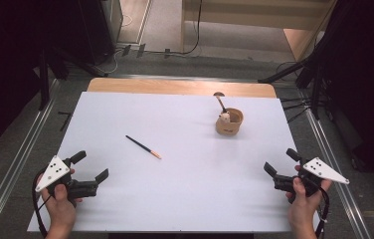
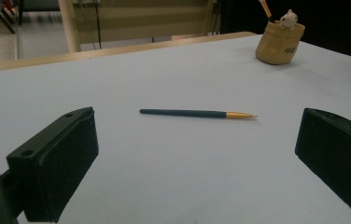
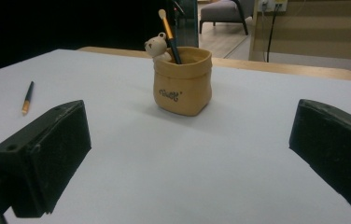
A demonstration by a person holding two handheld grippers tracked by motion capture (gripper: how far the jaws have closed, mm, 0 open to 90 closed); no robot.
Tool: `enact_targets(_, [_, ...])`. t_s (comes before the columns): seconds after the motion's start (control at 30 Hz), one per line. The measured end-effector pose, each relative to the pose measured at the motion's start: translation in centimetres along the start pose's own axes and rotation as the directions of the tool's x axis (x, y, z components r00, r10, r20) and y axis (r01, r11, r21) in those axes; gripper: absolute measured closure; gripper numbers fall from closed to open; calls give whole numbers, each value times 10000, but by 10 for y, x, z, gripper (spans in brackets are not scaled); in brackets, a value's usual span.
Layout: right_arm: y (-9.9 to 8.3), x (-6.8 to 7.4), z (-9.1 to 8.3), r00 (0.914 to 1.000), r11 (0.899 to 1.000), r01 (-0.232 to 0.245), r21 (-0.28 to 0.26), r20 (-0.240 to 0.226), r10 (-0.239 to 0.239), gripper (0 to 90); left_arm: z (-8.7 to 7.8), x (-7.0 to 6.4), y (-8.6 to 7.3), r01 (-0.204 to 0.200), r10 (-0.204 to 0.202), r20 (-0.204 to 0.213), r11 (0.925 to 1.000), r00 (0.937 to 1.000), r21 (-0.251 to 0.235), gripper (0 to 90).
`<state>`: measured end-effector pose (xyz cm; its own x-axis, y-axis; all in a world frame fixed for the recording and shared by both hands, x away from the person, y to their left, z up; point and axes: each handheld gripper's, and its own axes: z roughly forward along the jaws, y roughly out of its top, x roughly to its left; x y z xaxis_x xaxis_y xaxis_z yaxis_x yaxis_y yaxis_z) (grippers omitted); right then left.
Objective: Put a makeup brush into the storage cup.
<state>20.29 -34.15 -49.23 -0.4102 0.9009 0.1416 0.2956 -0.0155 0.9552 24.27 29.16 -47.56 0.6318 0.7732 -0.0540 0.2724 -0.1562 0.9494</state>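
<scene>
A dark pen with an orange-gold tip [image 1: 143,147] [image 2: 197,113] [image 3: 27,98] lies flat on the white table top [image 1: 185,189], left of centre. A tan pouch-shaped holder [image 1: 229,122] [image 2: 280,43] [image 3: 182,80] with a small bear figure on its rim stands upright at the back right, with another pen [image 1: 221,102] [image 3: 169,36] standing in it. My left gripper [image 1: 90,166] [image 2: 197,163] is open near the front left, facing the lying pen from a distance. Near the front right, my right gripper [image 1: 281,160] [image 3: 190,161] is open and faces the holder, well short of it.
A wooden strip [image 1: 180,87] runs along the table's far edge. Metal rails [image 1: 21,149] flank the table on both sides. Dark stands and cables [image 1: 304,69] sit on the floor beyond the far corners.
</scene>
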Motion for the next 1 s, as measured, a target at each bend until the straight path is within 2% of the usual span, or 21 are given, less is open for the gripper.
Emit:
enact_targets(0.07, [-1, -2, -4, 9997, 9999, 152, 64, 164, -153, 0, 0, 0, -1, 65, -65, 22, 10000, 10000, -14, 0])
enact_targets(0.33, [-1, -7, -16, 9994, 9999, -70, -101, 336, 74, 0, -1, 0, 0, 139, -139, -2, 9998, 9999, -106, 0])
enact_targets(0.43, [1, -9, -18, 9991, 9996, -195, -183, 362, 201, 0, -2, 0, 0, 73, -73, 2, 9999, 10000, -89, 0])
enact_targets(0.63, [2, -7, -17, 9993, 9997, -145, -186, 354, 151, 0, -4, -1, 2, 20, -22, -138, 9999, 9999, -134, 0])
enact_targets(0.83, [3, -6, -15, 9994, 9997, -172, -182, 302, 177, 0, 0, -4, 10, -62, 62, 10, 9998, 10000, -171, 0])
enact_targets(0.93, [2, -5, -15, 9993, 9997, -196, -152, 301, 200, 0, 5, -7, 13, 80, -76, 166, 9998, 9998, -205, 0])
enact_targets(1.0, [2, -5, -15, 9994, 9998, -149, -148, 294, 153, 0, 10, -9, 16, 12, -7, 288, 9999, 9996, -168, 0])
